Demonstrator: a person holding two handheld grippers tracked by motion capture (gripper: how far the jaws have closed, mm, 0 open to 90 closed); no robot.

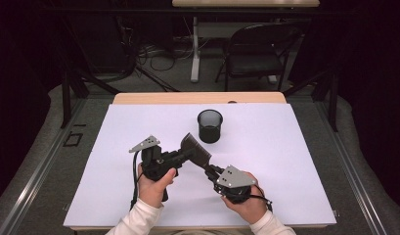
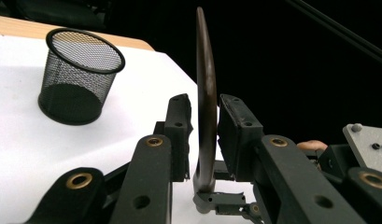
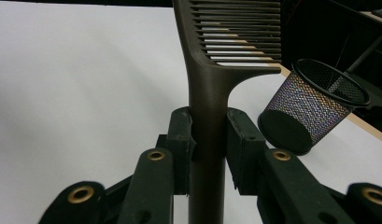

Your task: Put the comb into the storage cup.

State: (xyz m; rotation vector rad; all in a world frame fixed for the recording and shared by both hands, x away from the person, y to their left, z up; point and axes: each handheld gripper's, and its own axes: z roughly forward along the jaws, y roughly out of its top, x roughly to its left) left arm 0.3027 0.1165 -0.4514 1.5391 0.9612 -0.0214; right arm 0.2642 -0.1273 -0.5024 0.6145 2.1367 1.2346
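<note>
A dark brown comb [image 1: 196, 149] is held above the white sheet between both grippers. My right gripper [image 3: 209, 135] is shut on its handle, with the toothed head [image 3: 240, 32] rising beyond the jaws. In the high view the right gripper [image 1: 210, 169] points up and left from the right hand. My left gripper [image 2: 205, 126] straddles the comb's head [image 2: 206, 93], seen edge-on and upright. Its pads stand very close on either side, and a thin gap still shows at the left pad. From the left hand, the left gripper [image 1: 188, 152] reaches to the right.
A black mesh cup [image 1: 210, 126] stands upright just behind the comb, its mouth open to the top. The white sheet [image 1: 139, 196] covers a wooden table. Beyond the table's far edge are a black chair [image 1: 258, 49] and floor cables.
</note>
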